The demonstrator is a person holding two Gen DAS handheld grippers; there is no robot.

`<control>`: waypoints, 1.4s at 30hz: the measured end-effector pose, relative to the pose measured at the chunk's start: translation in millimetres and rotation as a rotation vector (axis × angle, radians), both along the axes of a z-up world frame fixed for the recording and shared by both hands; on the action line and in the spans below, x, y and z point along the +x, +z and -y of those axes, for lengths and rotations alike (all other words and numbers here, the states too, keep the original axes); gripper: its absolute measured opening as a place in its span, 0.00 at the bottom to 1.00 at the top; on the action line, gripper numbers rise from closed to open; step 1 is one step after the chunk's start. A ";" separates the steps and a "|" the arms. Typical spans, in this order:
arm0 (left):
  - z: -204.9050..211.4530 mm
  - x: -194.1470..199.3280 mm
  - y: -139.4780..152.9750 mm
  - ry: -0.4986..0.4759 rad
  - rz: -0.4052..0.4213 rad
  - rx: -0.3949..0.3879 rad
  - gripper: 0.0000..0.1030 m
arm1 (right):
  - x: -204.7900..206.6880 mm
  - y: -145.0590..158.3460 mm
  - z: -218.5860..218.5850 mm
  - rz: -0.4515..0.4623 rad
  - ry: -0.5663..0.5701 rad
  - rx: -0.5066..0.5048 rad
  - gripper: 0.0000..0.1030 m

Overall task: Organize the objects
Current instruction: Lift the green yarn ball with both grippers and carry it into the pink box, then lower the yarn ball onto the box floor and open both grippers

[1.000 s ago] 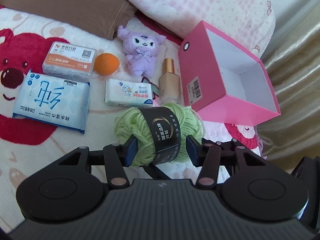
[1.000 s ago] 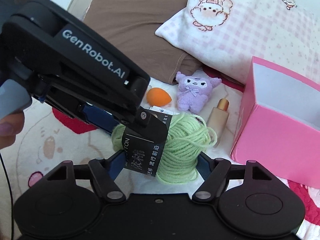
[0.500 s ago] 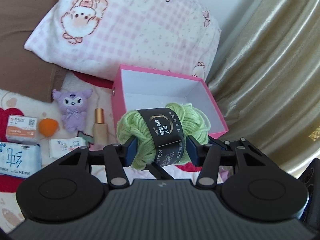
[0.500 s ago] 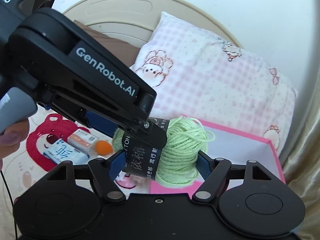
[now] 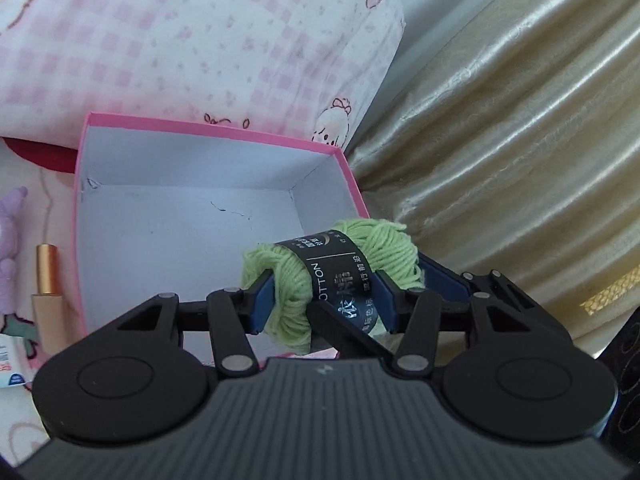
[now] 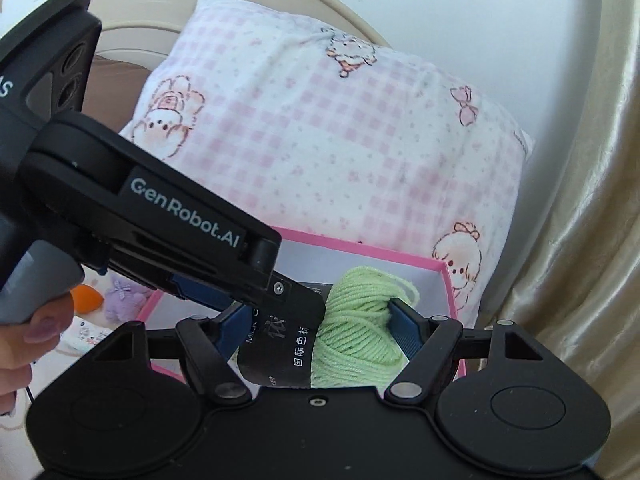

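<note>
A green yarn ball (image 5: 288,280) with a black paper band is held between both grippers. My left gripper (image 5: 324,300) is shut on it, and my right gripper (image 6: 320,320) is shut on it from the other side. The yarn also shows in the right wrist view (image 6: 360,320). It hangs above the near right corner of an open pink box (image 5: 160,208) with a white inside. The box's rim shows in the right wrist view (image 6: 400,256) behind the yarn. The left gripper's black body (image 6: 140,216) crosses the right wrist view.
A pink checked pillow (image 5: 180,40) lies behind the box. A gold curtain (image 5: 520,140) hangs to the right. Left of the box are a foundation bottle (image 5: 46,292), a purple plush (image 6: 122,294), an orange sponge (image 6: 88,298) and a tissue pack (image 5: 8,364).
Both grippers have carried the yarn ball up off the bed and to the right, over the pink box. The items on the bed have slid out to the left edge.
</note>
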State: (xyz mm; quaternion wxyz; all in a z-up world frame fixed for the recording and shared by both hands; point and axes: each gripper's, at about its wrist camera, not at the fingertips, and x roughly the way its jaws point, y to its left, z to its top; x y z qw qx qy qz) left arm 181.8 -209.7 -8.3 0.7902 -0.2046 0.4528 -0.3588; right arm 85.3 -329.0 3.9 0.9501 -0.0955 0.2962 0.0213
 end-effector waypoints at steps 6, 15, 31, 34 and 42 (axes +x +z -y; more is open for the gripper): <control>26.4 38.6 -46.9 -0.018 -0.132 -0.008 0.48 | 42.2 -30.2 36.4 -0.128 -0.050 0.075 0.76; 50.1 59.5 -85.5 -0.029 -0.215 0.045 0.48 | 66.2 -58.1 43.5 -0.287 -0.073 0.034 0.69; 55.7 64.4 -106.1 0.007 -0.284 0.073 0.47 | 69.2 -69.6 48.8 -0.416 -0.180 0.080 0.67; 65.0 58.7 -103.0 -0.007 -0.253 0.080 0.44 | 63.6 -71.1 51.3 -0.412 -0.187 0.068 0.67; 71.4 50.3 -97.0 -0.004 -0.253 0.105 0.44 | 58.7 -82.9 62.4 -0.383 -0.221 0.070 0.69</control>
